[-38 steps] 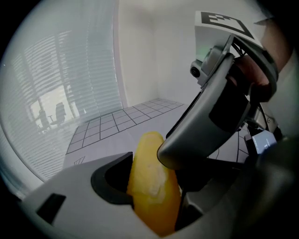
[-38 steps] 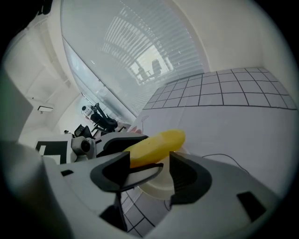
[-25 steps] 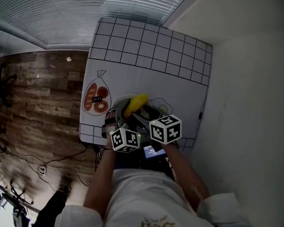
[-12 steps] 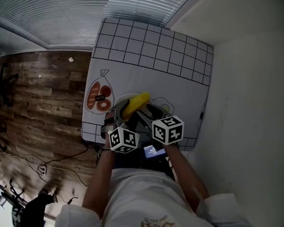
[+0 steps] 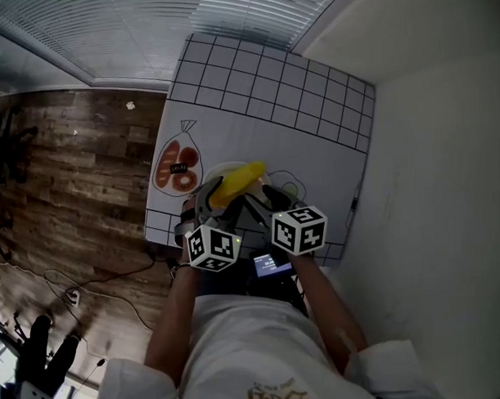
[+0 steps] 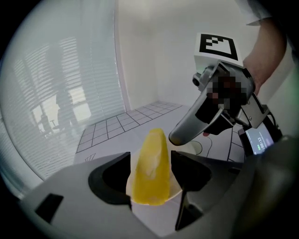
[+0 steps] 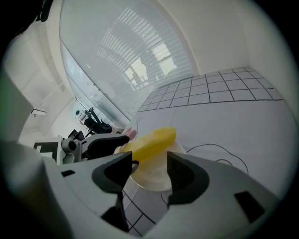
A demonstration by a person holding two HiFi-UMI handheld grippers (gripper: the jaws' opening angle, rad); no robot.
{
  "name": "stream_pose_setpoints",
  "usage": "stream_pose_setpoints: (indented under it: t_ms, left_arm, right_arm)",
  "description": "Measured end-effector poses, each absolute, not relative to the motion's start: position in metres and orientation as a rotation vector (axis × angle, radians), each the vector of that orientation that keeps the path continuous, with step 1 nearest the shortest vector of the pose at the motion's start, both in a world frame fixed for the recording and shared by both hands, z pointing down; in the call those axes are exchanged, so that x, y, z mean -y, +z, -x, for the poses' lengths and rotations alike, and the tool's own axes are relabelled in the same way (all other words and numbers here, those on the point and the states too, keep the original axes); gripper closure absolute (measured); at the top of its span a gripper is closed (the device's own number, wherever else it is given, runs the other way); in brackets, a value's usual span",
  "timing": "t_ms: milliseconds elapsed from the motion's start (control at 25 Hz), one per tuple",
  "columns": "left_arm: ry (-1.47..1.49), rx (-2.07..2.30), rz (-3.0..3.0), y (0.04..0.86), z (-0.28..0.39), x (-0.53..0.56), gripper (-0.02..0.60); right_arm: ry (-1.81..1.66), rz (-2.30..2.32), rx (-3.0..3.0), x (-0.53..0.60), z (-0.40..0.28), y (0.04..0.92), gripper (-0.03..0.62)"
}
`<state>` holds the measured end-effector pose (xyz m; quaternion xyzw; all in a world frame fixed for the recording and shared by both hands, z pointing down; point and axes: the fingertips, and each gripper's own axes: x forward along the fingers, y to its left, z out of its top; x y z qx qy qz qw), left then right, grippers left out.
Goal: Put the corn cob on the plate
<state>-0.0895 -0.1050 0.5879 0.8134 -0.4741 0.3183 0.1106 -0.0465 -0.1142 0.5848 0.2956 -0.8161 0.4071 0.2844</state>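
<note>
corn cob [image 6: 152, 149]: smooth plain yellow, tapers to a blunt tip, pokes out past your left jaws
left gripper [image 6: 150, 172]: you've got it clamped wide on the cob's thick end
plate [image 7: 156, 179]: white, just under the cob
right gripper [image 7: 148, 165]: jaws just closed a bit, nothing between them, cob just ahead

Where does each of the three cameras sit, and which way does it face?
Head view: on the person's head, facing steeply down at the table; both forearms show.
Left gripper view: on the left gripper, facing along jaws shut on the corn cob; the right gripper shows.
Right gripper view: on the right gripper, facing the plate; its empty jaws have just been closing.
All share the corn cob.
</note>
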Motion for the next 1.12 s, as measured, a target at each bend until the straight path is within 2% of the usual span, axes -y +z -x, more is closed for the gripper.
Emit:
stream_pose_setpoints:
  t_ms: [280,400,480,560,720,1120]
  left_arm:
    - [0.821,1.502,-2.319,0.570,0.101,0.100,0.314]
    - [0.745,1.552,-2.270,0.563,0.109,0.099,0.331]
    - [0.725,1.590,-2.243,0.558,0.115,0.097,0.371]
    - [0.725,1.620,-2.226,0.554,0.120,0.094,0.440]
    - [0.686,1.656,-2.194,0.540,0.126,0.088,0.569]
    - [0.539,1.710,-2.239,0.481,0.126,0.077,0.574]
  right_arm:
    - [1.057,-0.802,2.222,0.109,0.039,0.572,0.367]
    - [1.026,-0.828,2.246,0.109,0.033,0.566,0.393]
    - [0.995,-0.851,2.269,0.109,0.029,0.560,0.421]
    - [0.958,-0.882,2.296,0.110,0.023,0.553,0.461]
    - [0.844,-0.967,2.331,0.112,0.007,0.538,0.573]
    - [0.630,-1.155,2.496,0.113,-0.027,0.474,0.586]
